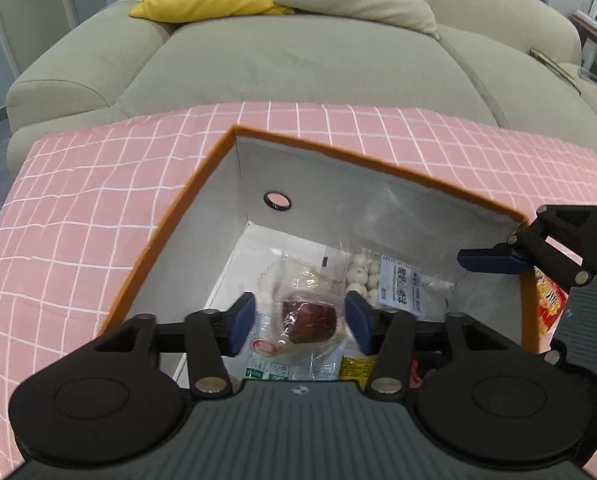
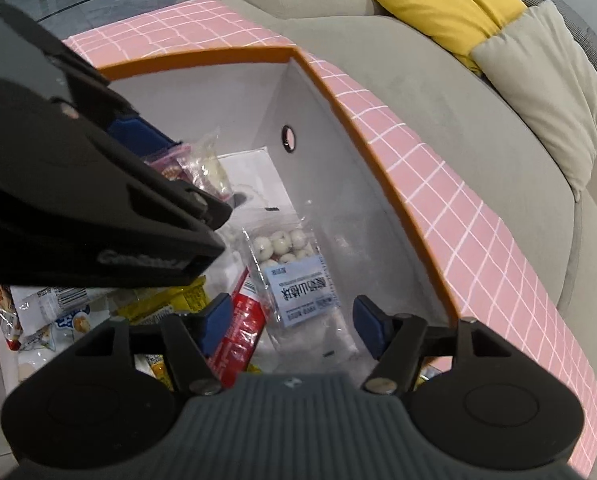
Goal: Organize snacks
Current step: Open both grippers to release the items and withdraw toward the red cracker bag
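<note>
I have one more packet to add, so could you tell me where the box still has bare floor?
Bare floor remains in the box far corner, below the round hole, and beside the bag of white balls along the right wall. The near side is crowded with packets.

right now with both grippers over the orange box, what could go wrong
1. The left gripper and right gripper hang close together over the orange-rimmed box; they could collide.
2. The clear packet with a dark red snack lies between the left pads, apparently not pressed; lifting may snag it.
3. The bag of white balls lies below the open right gripper; lowering could crush it.
</note>
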### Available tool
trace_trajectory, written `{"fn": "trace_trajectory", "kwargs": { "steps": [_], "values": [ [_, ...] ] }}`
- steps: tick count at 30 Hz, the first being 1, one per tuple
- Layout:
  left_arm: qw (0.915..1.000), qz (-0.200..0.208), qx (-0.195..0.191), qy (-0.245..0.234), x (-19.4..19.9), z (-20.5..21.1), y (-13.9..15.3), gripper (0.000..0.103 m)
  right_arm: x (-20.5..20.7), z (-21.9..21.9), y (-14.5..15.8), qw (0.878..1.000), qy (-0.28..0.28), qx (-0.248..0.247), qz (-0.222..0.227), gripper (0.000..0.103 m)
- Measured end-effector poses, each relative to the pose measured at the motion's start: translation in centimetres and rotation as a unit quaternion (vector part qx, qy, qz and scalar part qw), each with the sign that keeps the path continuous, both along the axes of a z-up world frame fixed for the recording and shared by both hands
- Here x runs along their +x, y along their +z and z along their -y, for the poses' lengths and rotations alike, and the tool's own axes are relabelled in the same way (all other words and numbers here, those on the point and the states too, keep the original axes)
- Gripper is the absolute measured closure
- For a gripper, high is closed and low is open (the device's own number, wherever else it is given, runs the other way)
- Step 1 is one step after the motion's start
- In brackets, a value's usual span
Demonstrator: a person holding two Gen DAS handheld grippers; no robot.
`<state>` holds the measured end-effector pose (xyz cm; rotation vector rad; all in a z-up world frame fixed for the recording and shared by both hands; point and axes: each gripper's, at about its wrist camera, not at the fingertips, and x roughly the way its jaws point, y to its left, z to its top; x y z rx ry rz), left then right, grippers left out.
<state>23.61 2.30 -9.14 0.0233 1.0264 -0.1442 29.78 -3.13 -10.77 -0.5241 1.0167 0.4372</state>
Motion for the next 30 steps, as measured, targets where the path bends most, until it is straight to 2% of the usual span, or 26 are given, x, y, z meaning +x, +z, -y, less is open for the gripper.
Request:
{"fn": "trace_trajectory", "kwargs": {
  "steps": [6, 10, 14, 17, 21, 25, 30],
  "values": [
    [0.9995, 0.022, -0.016, 0.013, -1.6, -0.7, 2.3, 0.027, -0.4, 1.3, 2.2, 0.999, -0.028, 0.029, 0.008, 0.030],
    [0.9972, 0.045, -0.041, 0.044, -3.1, -1.5, 4.0, 0.024, -1.8, 2.6, 4.2, 0.996, -0.055, 0.061, 0.042, 0.025],
    [0.9943, 0.084, -0.023, 0.061, -5.1, -1.1, 5.8, 0.024, -3.9, 4.1, 5.7, 0.987, -0.096, 0.109, 0.066, 0.022],
    [0.9897, 0.116, -0.007, 0.084, -6.6, -0.7, 7.1, 0.024, -5.6, 5.5, 6.9, 0.978, -0.124, 0.144, 0.086, 0.021],
    [0.9835, 0.150, -0.008, 0.102, -8.7, -0.4, 8.5, 0.020, -8.9, 7.2, 8.3, 0.955, -0.174, 0.205, 0.124, 0.015],
    [0.9804, 0.165, -0.011, 0.106, -10.5, 0.3, 9.4, 0.019, -11.8, 7.9, 8.9, 0.941, -0.208, 0.223, 0.148, 0.015],
    [0.9790, 0.180, -0.016, 0.094, -12.6, 1.8, 9.7, 0.018, -14.8, 9.4, 9.0, 0.925, -0.242, 0.241, 0.165, 0.009]
  ]
}}
